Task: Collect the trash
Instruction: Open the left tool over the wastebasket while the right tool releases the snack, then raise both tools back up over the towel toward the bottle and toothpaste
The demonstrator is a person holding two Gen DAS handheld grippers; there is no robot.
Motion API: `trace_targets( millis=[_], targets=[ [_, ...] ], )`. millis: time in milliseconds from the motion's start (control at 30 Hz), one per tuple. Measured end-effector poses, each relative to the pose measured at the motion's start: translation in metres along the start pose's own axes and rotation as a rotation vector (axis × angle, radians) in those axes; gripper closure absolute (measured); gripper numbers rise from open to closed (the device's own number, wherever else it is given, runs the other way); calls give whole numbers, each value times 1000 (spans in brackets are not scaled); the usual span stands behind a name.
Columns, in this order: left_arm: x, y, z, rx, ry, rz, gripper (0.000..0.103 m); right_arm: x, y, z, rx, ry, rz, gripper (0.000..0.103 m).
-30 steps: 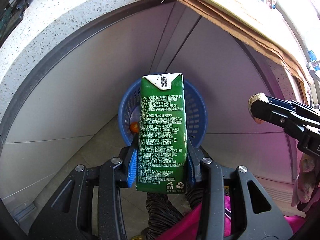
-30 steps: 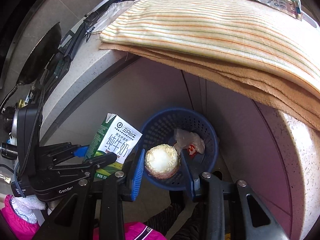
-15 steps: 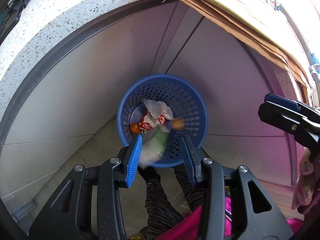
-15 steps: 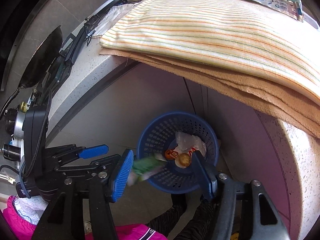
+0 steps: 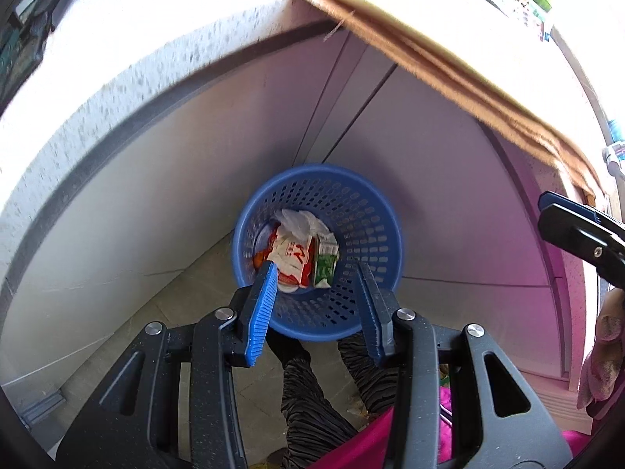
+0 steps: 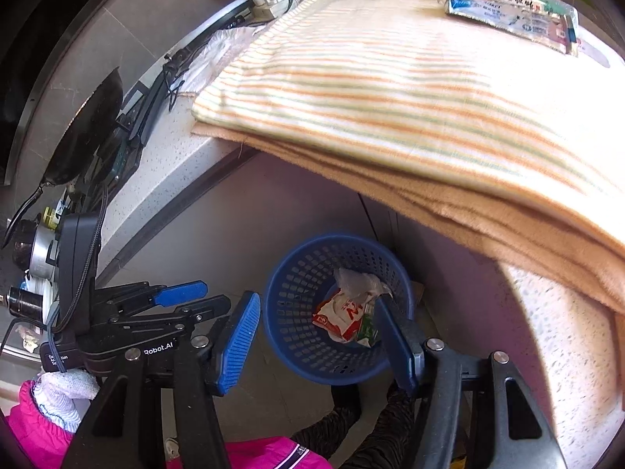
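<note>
both cartons' worth of trash dropped: my left gripper (image 5: 318,305) and right gripper (image 6: 316,336), its jaws just opened, hang apart and empty over the blue basket (image 5: 375,211), where the green milk carton (image 5: 324,264) now lies.

The mouth of the blue basket (image 5: 384,215) is left open from above, with clear air between it and both grippers. Its floor is partly taken up by a green carton (image 5: 324,262) and wrappers (image 5: 291,252). Behind it, passage is closed by cabinet doors (image 5: 449,195). Overhead room is limited by the worktop (image 6: 156,168) edge and the overhanging striped cloth (image 6: 390,90).
</note>
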State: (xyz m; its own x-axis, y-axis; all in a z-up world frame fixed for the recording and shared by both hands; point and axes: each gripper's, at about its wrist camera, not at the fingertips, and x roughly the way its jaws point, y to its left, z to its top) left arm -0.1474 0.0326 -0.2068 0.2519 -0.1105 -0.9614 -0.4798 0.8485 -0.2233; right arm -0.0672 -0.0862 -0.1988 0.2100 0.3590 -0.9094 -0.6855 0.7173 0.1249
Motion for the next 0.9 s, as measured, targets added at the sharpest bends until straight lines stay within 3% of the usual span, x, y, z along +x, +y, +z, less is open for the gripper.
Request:
trace_targets(
  millis=[67,200,600,900],
  targets=[
    [-6,-3,5,1,-17,-3,63,-8,-3,5,-2,-18,0,39],
    [-20,-9,18,2,-61,-11,53,-29,-10,16,-8,-67,-6,36],
    [-57,-50,70,18,-166,-51,53,-91,-71,66,37,-205,-47,31],
    [-51,-93,122,38,-204,-74,53,-127,-117,121,4,-283,-115,25]
  ],
)
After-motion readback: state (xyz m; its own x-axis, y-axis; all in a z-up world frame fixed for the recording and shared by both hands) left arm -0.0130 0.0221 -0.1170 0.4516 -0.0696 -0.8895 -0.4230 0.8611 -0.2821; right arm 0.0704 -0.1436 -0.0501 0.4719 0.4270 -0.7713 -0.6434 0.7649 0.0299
